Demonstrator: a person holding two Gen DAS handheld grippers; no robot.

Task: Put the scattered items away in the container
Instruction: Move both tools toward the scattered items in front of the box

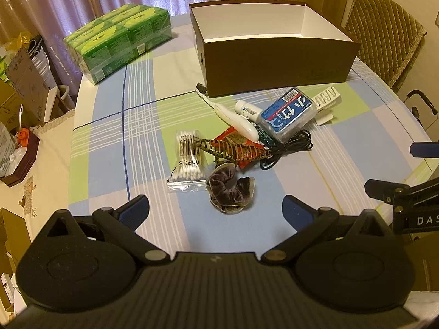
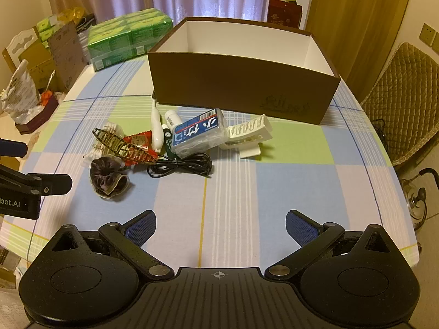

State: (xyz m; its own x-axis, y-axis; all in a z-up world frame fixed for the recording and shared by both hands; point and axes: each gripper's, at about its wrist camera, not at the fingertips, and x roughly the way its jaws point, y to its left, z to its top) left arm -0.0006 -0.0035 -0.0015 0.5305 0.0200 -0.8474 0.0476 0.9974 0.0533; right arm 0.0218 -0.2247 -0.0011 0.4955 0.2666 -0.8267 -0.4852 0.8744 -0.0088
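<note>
- The left gripper (image 1: 215,208) had its jaws wide apart and empty, held above the near table edge.
- The right gripper (image 2: 221,224) was likewise spread apart and empty, over bare tablecloth (image 2: 288,170).
- Just ahead of the left jaws lay a scrunchie (image 1: 230,190); the swab bag (image 1: 188,161) lay ahead and slightly left of them.
- Beyond the scrunchie, a striped hair clip (image 1: 236,149) rested on a red packet (image 1: 233,138), touching a coiled cable (image 1: 288,148).
- Farther out lay a toothbrush (image 1: 233,115), a small bottle (image 1: 247,108), a floss box (image 1: 288,115) and a white clip (image 1: 326,101).
- Risk: the pile overlapped, so closing on one item would probably drag a neighbour; the cable could snag the hair clip.
- Risk: the flat swab bag could slip from the pads.
- The box (image 1: 274,63) stood beyond the pile, open-topped; its visible interior appeared empty, though the floor was hidden behind the near wall.
</note>
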